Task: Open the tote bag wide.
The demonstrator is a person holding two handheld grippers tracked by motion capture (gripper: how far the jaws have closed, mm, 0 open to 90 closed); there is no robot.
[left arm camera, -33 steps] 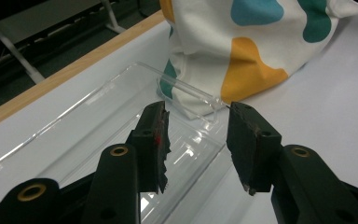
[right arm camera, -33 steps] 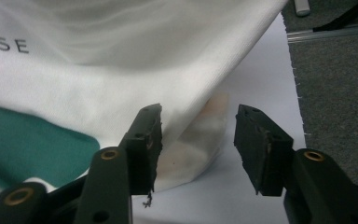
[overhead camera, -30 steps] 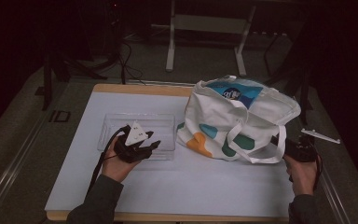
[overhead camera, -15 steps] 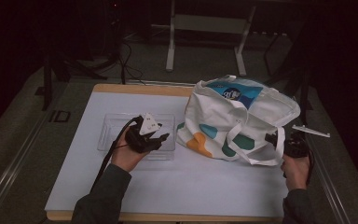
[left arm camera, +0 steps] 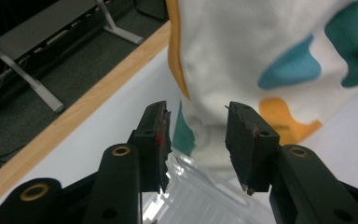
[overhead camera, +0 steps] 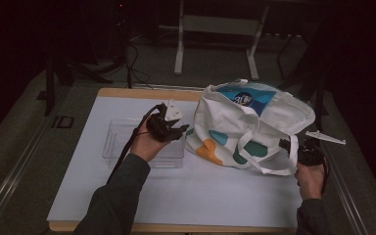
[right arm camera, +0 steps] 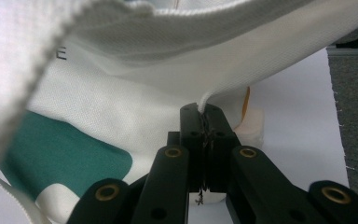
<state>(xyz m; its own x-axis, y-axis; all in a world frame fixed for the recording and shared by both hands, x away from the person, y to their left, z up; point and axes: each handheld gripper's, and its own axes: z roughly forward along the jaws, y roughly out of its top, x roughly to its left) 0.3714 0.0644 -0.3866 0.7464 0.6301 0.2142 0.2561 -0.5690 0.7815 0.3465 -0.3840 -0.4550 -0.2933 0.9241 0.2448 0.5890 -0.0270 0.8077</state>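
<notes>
My right hand-held gripper (right arm camera: pixel 204 122) has just been closing and is now clamped on the white fabric edge of the tote bag (overhead camera: pixel 247 125). My left hand-held gripper (left arm camera: pixel 196 135) stands apart, empty, above the clear tray (overhead camera: pixel 115 142). The bag's near corner lies straight ahead of those jaws, close. The left is nearer that corner; the bag's long axis runs between both, on the worktop (overhead camera: pixel 215 196).

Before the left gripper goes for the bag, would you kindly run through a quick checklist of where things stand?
1. Right gripper clamped on the tote bag: ok, jaws pinch the white fabric edge.
2. Left gripper ready to grasp: ok, jaws apart, nothing between them.
3. Left gripper lined up with the bag: ok, fabric lies just ahead of the jaws.
4. Clear plastic tray out of the way: not ok, it sits right under the left gripper.
5. What is inside the bag: cannot tell.
</notes>
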